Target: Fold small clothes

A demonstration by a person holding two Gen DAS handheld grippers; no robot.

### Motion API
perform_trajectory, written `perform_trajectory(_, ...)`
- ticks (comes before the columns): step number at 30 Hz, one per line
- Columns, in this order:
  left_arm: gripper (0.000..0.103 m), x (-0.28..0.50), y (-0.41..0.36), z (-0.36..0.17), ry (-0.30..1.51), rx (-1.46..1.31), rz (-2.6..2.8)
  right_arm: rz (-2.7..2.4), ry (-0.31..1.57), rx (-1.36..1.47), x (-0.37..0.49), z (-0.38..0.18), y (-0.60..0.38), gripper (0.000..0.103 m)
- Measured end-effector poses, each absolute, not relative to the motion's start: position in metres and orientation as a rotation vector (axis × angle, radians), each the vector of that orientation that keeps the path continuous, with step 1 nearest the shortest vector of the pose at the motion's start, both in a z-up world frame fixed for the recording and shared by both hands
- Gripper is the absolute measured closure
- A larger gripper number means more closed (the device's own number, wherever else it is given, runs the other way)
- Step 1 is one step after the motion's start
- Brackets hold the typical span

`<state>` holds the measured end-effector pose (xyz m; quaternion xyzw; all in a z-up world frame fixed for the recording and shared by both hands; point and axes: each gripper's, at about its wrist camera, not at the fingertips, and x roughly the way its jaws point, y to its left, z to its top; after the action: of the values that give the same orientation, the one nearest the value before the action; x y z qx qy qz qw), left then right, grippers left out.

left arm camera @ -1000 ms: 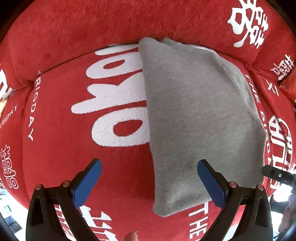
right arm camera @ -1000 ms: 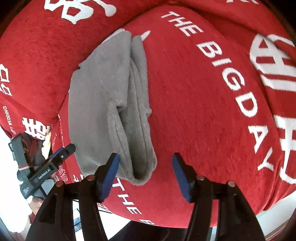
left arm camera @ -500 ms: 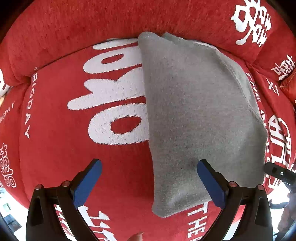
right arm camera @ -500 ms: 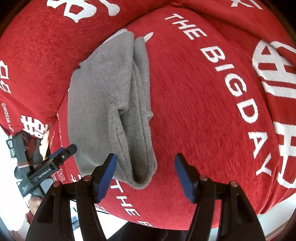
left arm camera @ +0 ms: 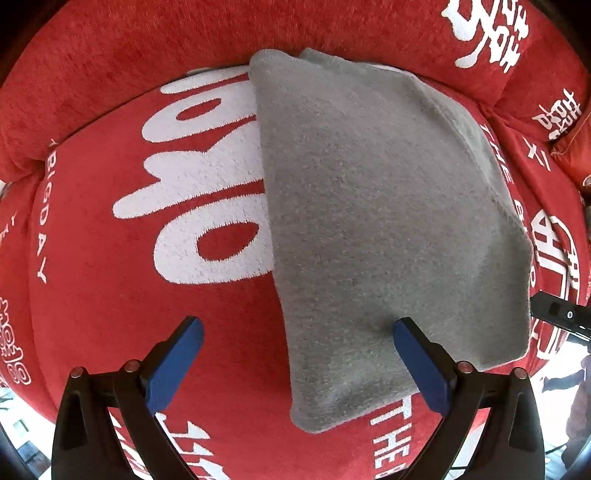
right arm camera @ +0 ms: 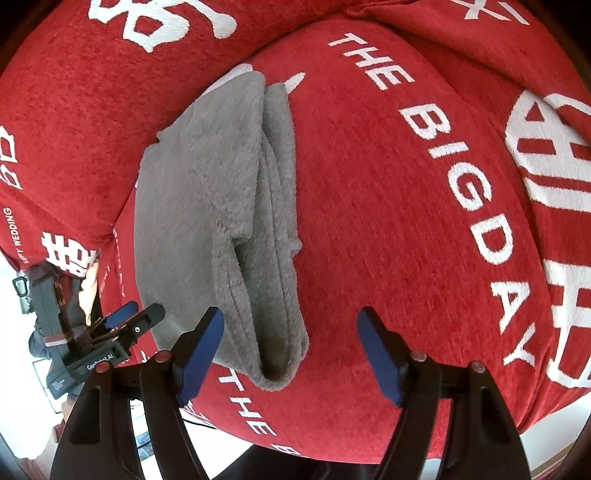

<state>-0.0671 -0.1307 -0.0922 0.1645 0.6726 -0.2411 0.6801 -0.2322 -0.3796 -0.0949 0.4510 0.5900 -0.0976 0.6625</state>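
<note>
Both tongs (left arm camera: 295,363) (right arm camera: 291,350) agape over folded grey garment (left arm camera: 376,221)

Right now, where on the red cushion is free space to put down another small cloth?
Bare red cushion lies right of the folded grey garment, over the "THE BIG DAY" lettering, and also on its other side. The open left gripper and right gripper crowd its near edge.

Seating surface: a sofa cushion (left arm camera: 110,314) under a red plush cover with white woven lettering, including "THE BIG DAY" (right arm camera: 461,177) and large Chinese characters (left arm camera: 484,33). A matching red backrest (left arm camera: 129,55) rises behind it. Beyond the front edge, a pale, brightly lit floor (right arm camera: 22,373) is visible; details there are blurred.
</note>
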Motion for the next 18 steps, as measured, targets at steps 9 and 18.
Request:
perform_trajectory(9, 0.0, -0.065, -0.134, -0.095, 1.519, 0.361, -0.539, -0.212, 1.334, 1.038, -0.228, -0.099, -0.388, 0.025)
perform_trajectory(18, 0.0, -0.06, -0.136, -0.098, 1.535, 0.342, -0.535, -0.206, 1.325, 1.038, -0.222, -0.1, -0.4, 0.025)
